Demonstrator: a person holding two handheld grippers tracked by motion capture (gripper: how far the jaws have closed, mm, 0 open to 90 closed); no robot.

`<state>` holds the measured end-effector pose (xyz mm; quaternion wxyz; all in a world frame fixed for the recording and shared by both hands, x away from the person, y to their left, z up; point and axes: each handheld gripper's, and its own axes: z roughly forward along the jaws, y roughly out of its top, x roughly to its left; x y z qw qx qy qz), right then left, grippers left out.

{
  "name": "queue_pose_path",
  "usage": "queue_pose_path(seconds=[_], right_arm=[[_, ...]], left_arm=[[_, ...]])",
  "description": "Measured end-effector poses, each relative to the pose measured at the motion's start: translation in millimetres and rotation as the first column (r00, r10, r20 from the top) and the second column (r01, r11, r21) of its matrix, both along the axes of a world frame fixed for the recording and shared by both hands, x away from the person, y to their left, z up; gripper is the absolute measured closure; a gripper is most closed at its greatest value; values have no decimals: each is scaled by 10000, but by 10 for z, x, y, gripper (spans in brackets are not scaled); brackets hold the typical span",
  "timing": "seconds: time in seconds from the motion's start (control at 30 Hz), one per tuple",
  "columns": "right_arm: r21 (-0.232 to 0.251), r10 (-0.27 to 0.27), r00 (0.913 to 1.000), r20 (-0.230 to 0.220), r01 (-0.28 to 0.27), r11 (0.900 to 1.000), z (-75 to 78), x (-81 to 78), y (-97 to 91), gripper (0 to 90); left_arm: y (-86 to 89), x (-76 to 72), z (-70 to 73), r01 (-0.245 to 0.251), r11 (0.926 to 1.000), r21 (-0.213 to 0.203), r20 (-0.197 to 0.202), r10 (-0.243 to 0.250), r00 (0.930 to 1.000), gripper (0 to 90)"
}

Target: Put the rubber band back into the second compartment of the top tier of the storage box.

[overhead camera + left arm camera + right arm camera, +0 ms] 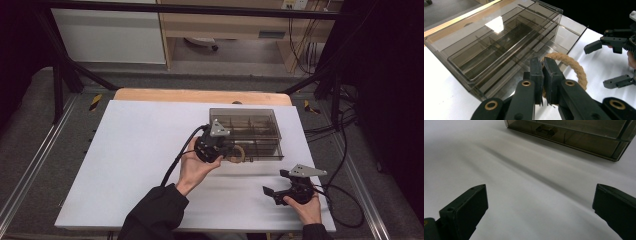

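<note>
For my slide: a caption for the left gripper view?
Left tool clamps a rope ring beside the smoky compartment box.

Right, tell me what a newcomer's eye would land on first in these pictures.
First the smoky see-through box with its dividers, standing toward the far side of the white table. Next the left tongs, shut on a tan rope ring just in front of that box. Last, the right tongs gaping wide over bare table near the person's right-hand corner.
</note>
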<state>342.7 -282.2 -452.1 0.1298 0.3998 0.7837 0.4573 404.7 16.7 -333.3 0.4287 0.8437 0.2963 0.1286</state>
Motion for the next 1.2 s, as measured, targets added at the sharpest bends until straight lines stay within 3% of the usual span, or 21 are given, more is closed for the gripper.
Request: queue_pose_path(seconds=[1.2], right_arm=[[-45,41,10000,-15,-41,10000,-2,-2,2,7]], left_arm=[[-337,343,-169,-318,9994,157,-136,321,9994,847]])
